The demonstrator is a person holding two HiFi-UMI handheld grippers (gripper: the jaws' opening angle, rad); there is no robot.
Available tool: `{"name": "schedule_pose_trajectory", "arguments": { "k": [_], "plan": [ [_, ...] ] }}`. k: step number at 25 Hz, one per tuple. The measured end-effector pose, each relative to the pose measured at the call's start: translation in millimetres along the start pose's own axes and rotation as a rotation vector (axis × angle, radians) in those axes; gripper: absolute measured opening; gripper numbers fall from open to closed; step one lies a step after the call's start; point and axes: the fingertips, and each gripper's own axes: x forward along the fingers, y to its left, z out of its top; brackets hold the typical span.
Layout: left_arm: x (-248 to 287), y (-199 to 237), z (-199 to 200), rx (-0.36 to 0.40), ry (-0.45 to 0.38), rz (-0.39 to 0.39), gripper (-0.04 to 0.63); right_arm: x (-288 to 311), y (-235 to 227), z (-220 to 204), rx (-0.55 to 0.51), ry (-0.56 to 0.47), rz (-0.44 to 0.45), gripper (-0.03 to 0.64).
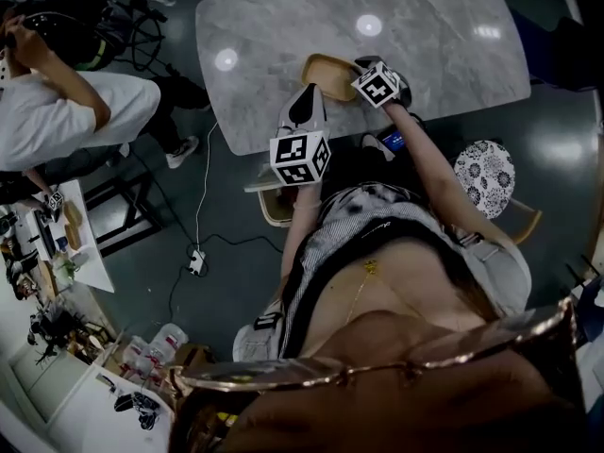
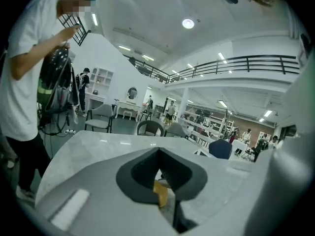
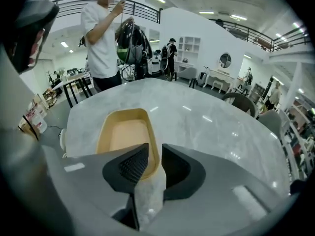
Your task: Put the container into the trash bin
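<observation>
A tan oblong container lies empty on the marble table near its front edge. My right gripper points steeply down at its near end. The jaws are open and straddle the rim, one inside the container and one outside, with a gap showing between the pads. My left gripper hovers at the table's front edge, to the left of the container, with its jaws together. A small yellowish bit shows below those jaws; I cannot tell what it is.
A person in a white shirt stands at the table's left side handling a dark pack. A patterned stool and a tan chair sit close to me. A power strip and cable lie on the floor.
</observation>
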Motion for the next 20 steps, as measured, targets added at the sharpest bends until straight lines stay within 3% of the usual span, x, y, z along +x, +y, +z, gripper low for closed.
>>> {"name": "schedule_pose_trajectory", "arguments": {
  "k": [6,13,20],
  "plan": [
    [-0.7,2.0,0.9,-0.001,-0.001,0.002,0.000,21.4,1.1,-7.0,-0.025,0.078,0.024,0.152],
    [0.4,7.6,2.2,-0.008,-0.011,0.021,0.000,42.1,1.3,-24.4,-0.049,0.139,0.028,0.060],
    [2.5,13.4,5.2,-0.012,-0.010,0.038,0.000,45.2,7.0,-28.4,-0.058,0.157,0.043,0.046]
  ]
}}
